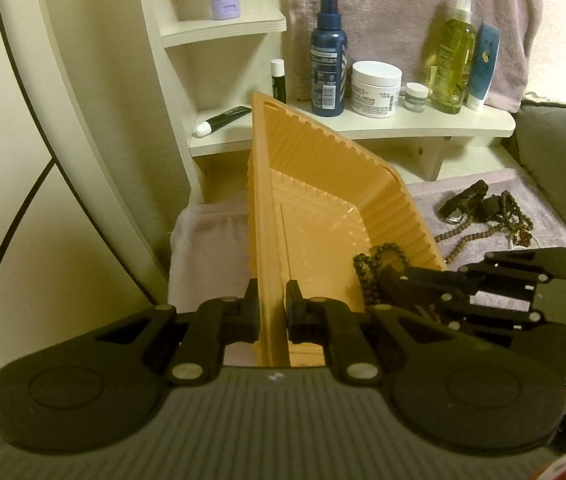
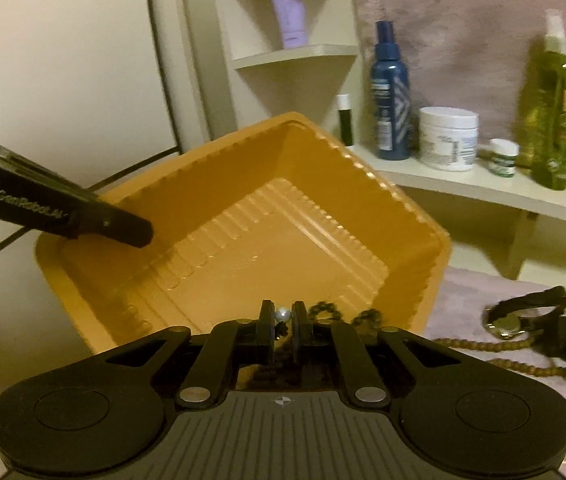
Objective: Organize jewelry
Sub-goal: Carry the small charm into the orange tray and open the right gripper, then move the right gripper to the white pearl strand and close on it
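My left gripper (image 1: pixel 271 312) is pinched on the near-left rim of the orange tray (image 1: pixel 323 216), its fingers pressed either side of the thin plastic wall, and the tray is tipped up off the lilac towel (image 1: pixel 483 196). My right gripper (image 2: pixel 281 320) is clamped on a dark bead bracelet (image 1: pixel 375 268); a small silvery bead shows between its fingers, and dark beads trail off to the right over the tray's near edge. From the left view the bracelet hangs at the tray's near-right corner, partly inside.

The rest of the jewelry is still out on the towel, to the right of the tray: a wristwatch (image 2: pixel 511 320) with a black strap, a long string of brown wooden beads (image 1: pixel 479 232), and a tangle of smaller pieces I cannot tell apart.

What worries me, as I judge it:
- The tray is light, thin plastic held by one edge, and tilted. If I let the bracelet go while the floor slopes like this, it could slide to the low corner or spill over the rim.
- Part of the strand drapes outside the wall. Letting go now could let that hanging weight drag the whole loop out onto the towel.
- My left pinch is narrow; a twist could flex the rim and slip it free, dropping the tray.
- The bottles on the white shelf (image 1: pixel 403 128) stand just beyond the tray's far edge, so swinging it further back could knock them
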Tool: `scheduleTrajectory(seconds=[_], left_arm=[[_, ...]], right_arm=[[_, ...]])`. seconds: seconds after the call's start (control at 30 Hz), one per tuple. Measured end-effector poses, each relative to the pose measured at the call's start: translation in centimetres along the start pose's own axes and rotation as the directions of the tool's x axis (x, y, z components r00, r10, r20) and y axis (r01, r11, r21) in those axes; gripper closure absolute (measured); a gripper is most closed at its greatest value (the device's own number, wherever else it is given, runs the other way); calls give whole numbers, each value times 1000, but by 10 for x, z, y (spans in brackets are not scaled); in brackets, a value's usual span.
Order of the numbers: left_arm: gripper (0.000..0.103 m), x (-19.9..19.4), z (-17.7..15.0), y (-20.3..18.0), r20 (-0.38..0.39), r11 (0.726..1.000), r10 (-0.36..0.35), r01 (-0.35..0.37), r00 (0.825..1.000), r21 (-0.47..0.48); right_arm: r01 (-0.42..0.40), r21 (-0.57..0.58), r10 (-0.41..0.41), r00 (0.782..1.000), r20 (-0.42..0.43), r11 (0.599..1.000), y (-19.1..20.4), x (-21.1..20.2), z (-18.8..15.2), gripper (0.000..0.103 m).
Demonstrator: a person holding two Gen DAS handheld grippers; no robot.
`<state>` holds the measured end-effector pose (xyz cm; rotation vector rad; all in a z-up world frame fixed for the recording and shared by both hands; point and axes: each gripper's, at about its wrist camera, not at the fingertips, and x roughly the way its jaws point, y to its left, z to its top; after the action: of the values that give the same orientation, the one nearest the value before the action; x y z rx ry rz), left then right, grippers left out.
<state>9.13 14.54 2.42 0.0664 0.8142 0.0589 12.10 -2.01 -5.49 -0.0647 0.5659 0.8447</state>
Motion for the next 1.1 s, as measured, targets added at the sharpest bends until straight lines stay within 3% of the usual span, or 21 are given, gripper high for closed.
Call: scheduleTrajectory(seconds=[0.1, 0.2, 0.43, 0.77, 0.97, 1.1], left_arm=[[93, 0, 0, 0, 0, 1000, 0, 0, 1000, 0], [93, 0, 0, 0, 0, 1000, 0, 0, 1000, 0], [93, 0, -1, 0, 1, 1000, 1, -1, 1000, 0], [93, 0, -1, 0, 2, 1000, -1, 1, 1000, -2], [93, 0, -1, 1, 0, 1000, -1, 1, 1000, -2], [93, 0, -1, 1, 0, 1000, -1, 1, 1000, -1]], right_arm=[[6, 1, -6, 1000, 2, 1000, 2, 0, -1, 91], [14, 19, -14, 1000, 15, 1000, -2, -5, -2, 74], [150, 104, -157, 986, 64, 983, -31, -35, -5, 72], [373, 216, -388, 921, 29, 902, -90, -88, -38, 71], [428, 268, -441, 897, -13, 863, -111, -109, -62, 71], [438, 280, -449, 893, -30, 854, -116, -113, -70, 71]])
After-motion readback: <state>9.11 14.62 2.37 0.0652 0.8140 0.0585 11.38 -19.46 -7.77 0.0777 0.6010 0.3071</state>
